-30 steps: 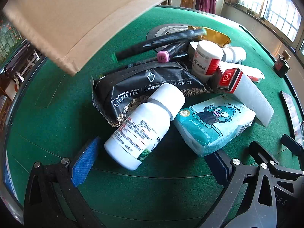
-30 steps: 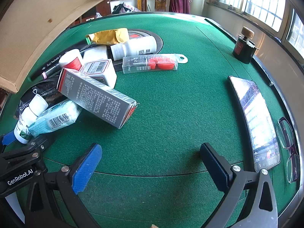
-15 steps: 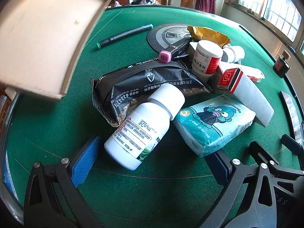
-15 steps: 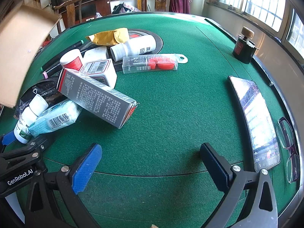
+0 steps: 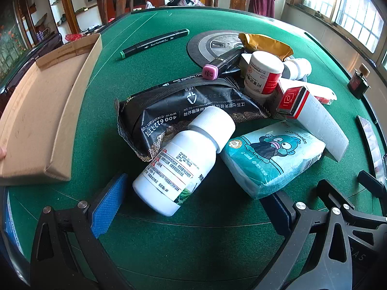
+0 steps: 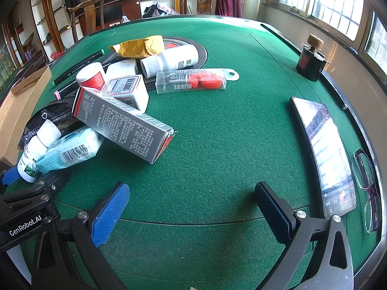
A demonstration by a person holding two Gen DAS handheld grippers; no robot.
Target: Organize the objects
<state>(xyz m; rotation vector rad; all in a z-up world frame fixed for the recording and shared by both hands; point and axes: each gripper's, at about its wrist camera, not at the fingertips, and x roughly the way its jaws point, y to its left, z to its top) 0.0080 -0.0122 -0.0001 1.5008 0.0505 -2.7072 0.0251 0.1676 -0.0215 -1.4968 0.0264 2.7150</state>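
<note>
A pile of objects lies on the green table [image 5: 101,111]: a white bottle [image 5: 183,162], a teal tissue pack [image 5: 273,157], a black pouch [image 5: 183,111], a red-labelled jar [image 5: 263,72], a grey and red carton [image 6: 123,123], a pink-capped marker [image 5: 217,68] and a green marker [image 5: 154,43]. My left gripper [image 5: 193,207] is open, its jaws on either side of the white bottle's base. My right gripper [image 6: 191,210] is open and empty over bare felt, right of the pile. A shallow cardboard box [image 5: 41,111] lies at the left.
A clear pack with red pieces [image 6: 193,81], a second white bottle [image 6: 171,60] and a yellow pouch [image 6: 137,46] lie at the back of the pile. A phone [image 6: 324,154], glasses [image 6: 367,186] and a dark ink bottle [image 6: 312,60] sit along the right edge.
The cardboard box, held up over the table's left side, has come down and now lies flat on the table at the left. Both grippers stayed still.
</note>
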